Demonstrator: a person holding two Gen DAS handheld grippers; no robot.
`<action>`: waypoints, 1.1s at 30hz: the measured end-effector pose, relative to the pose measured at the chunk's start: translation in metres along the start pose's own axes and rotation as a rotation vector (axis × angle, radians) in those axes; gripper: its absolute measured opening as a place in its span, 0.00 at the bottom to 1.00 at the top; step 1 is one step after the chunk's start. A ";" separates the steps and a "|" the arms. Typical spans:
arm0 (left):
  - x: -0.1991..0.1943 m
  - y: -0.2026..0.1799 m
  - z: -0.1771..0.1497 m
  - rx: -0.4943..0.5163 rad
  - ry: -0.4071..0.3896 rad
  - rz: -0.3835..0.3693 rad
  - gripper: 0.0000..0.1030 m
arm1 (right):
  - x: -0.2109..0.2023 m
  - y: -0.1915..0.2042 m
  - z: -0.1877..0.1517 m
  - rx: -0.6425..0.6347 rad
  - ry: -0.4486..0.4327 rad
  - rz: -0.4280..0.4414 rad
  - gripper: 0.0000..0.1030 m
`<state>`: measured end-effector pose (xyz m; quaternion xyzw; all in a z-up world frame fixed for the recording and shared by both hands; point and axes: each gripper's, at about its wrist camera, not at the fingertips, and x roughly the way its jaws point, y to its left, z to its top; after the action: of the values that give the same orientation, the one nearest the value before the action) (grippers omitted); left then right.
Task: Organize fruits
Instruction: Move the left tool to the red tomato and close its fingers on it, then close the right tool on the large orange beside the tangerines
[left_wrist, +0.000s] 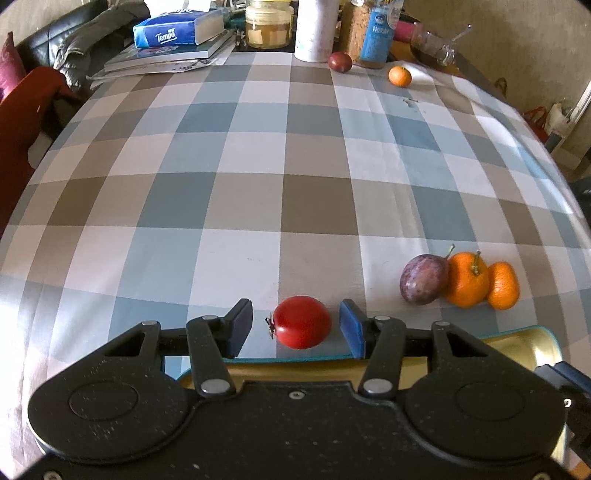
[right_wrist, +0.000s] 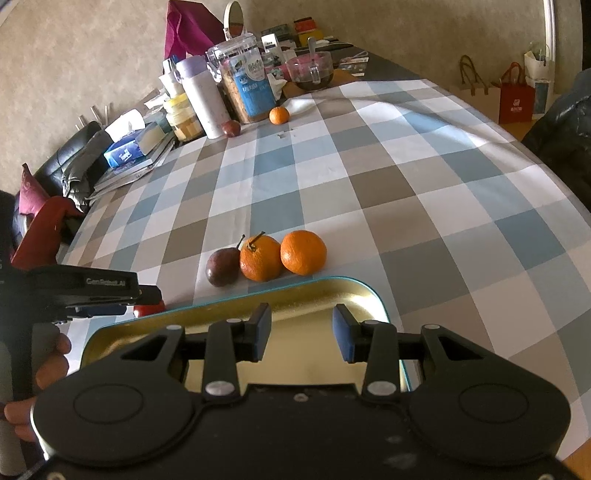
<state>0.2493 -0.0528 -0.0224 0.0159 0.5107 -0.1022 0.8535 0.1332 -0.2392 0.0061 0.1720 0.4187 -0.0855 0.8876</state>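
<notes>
A red tomato lies on the checked cloth between the open jaws of my left gripper, touching neither pad. A purple plum and two oranges sit together to its right; they also show in the right wrist view, the plum and the oranges. A gold tin tray with a teal rim lies at the near edge. My right gripper hangs open and empty over it. A far plum and a far orange sit by the jars.
Jars, a white bottle, a tissue box and books crowd the far table edge. A glass bowl stands at the back. Chairs with clothes stand at the left. Paper bags sit on the floor at right.
</notes>
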 end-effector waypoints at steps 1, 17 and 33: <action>0.001 -0.001 0.000 0.005 0.000 0.009 0.56 | 0.000 0.000 0.000 -0.001 0.001 0.000 0.39; 0.018 -0.010 -0.010 0.026 -0.041 0.063 0.62 | 0.010 -0.004 -0.001 0.008 0.029 -0.014 0.39; 0.017 -0.012 -0.022 0.025 -0.127 0.074 0.63 | 0.033 -0.003 0.036 0.065 0.021 0.027 0.38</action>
<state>0.2356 -0.0641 -0.0471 0.0389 0.4533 -0.0779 0.8871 0.1791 -0.2560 0.0008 0.2072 0.4228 -0.0852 0.8781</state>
